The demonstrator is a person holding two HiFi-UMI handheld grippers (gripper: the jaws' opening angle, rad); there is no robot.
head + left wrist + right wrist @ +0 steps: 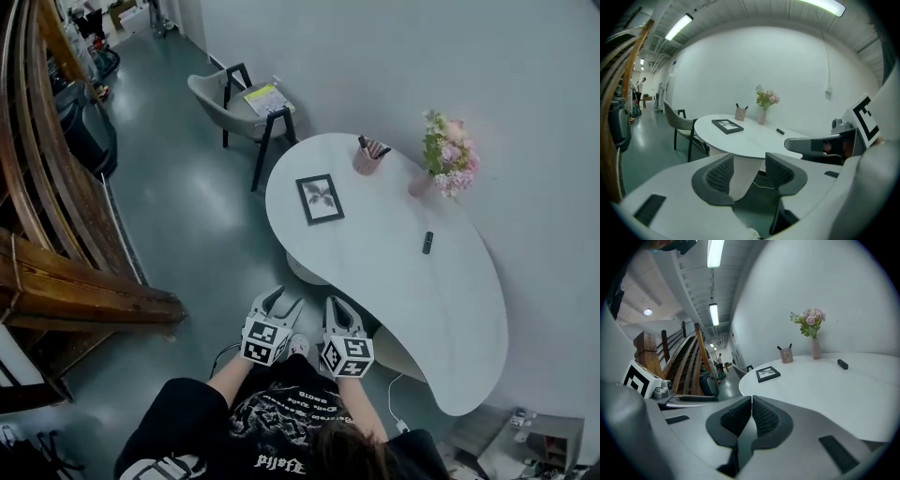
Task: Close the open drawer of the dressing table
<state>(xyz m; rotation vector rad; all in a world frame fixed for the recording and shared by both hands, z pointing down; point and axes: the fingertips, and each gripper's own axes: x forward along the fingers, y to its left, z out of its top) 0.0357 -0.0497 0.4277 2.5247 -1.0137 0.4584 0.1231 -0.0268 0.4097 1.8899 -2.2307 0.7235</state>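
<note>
The left gripper (281, 300) is held with jaws spread, nothing between them. The right gripper (334, 306) is pressed together, empty. Both are held at the near edge of the dressing table (394, 281). Its drawer cannot be made out.

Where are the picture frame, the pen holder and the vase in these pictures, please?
picture frame (320, 199): head view, centre of its picture.
pen holder (365, 161): head view, its pink side wall.
vase (815, 348): right gripper view, middle of its body.

Head view looks steeply down; both gripper views face the dressing table (394, 281).
</note>
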